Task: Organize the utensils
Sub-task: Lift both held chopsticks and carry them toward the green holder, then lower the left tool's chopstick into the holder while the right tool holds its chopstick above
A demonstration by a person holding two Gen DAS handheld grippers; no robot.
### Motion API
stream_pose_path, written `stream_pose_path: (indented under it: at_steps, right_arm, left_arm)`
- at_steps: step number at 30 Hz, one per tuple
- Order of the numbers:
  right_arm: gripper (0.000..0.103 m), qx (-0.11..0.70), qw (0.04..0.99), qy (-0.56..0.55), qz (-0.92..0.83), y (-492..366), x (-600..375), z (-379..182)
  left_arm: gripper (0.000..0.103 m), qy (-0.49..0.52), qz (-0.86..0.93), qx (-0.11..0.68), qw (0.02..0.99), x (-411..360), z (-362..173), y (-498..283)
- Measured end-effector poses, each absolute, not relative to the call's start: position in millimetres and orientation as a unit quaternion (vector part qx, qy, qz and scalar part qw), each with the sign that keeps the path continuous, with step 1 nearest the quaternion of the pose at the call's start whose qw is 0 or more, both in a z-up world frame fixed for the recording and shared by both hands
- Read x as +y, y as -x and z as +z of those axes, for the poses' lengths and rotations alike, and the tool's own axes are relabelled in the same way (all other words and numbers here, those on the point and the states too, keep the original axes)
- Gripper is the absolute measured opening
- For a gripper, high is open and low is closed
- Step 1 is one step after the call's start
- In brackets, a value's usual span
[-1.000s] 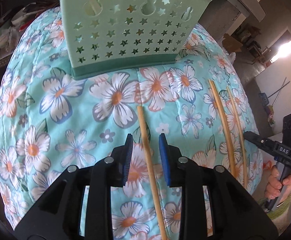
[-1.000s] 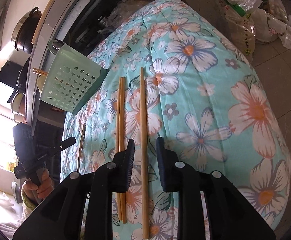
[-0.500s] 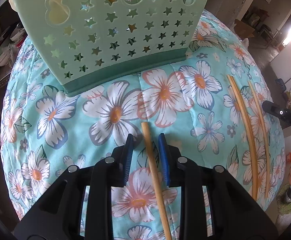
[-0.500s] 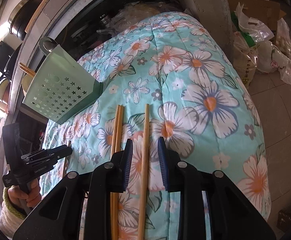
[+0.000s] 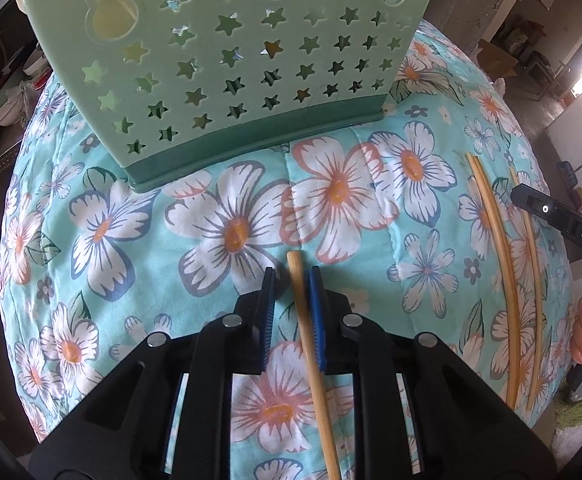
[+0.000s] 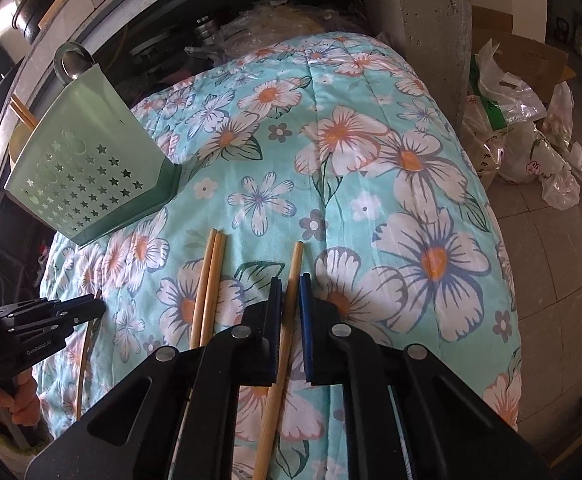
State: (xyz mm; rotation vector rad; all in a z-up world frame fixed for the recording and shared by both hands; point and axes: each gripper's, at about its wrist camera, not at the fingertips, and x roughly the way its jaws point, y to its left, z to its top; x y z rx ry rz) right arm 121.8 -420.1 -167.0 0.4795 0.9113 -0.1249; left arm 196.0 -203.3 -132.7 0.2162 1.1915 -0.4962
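Chopsticks lie on the floral quilted surface [image 5: 103,236]. One chopstick [image 5: 311,352] sits between the left gripper [image 5: 291,280] fingers, touching the right-hand blue pad [image 5: 317,300], a gap to the other pad; fingers narrow, not clamped. Another chopstick [image 6: 287,308] lies between the right gripper [image 6: 289,284] fingers, pads close on both sides; full contact cannot be told. A pair of chopsticks [image 6: 207,292] lies just left of those fingers. The green star-cut holder [image 5: 227,60] stands ahead of the left fingers, well apart.

Step in hand, by my reading: closing on one stick per gripper. To do well: centre each stick between the pads, grip near its upper end, and squeeze evenly so it does not roll on the soft cloth. Keep the right fingers clear of the pair.

Against a second ago: both finger gaps have narrowed; both grippers have slid forward, so less stick shows beyond the tips; the holder looms larger in the left view.
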Motion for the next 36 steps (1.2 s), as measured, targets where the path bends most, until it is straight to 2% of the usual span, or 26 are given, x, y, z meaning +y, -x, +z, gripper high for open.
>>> stream_pose_path:
  at_steps: [3,12,25,36]
  right_arm:
    - [0.008,0.428,0.868,-0.247,-0.055,-115.1,-423.3,-163.5]
    - [0.007,0.381,0.874,-0.3,-0.025,-78.7,-427.8,-125.8]
    - [0.007,0.299,0.912,-0.276,0.056,-39.6,-387.3,-38.5]
    - [0.007,0.298,0.918,-0.248,0.084,-45.4,-359.9,-31.8]
  left_arm:
    - [0.008,-0.088,-0.233,0.552,0.796,-199.9,-132.8,-198.7]
    - [0.006,-0.032,-0.243,0.541,0.804,-172.3,-116.5,-198.6]
    - [0.006,0.042,-0.3,0.485,0.821,-116.2,-25.1,-158.7]
    - [0.006,0.061,-0.297,0.402,0.864,-72.9,52.7,-140.7]
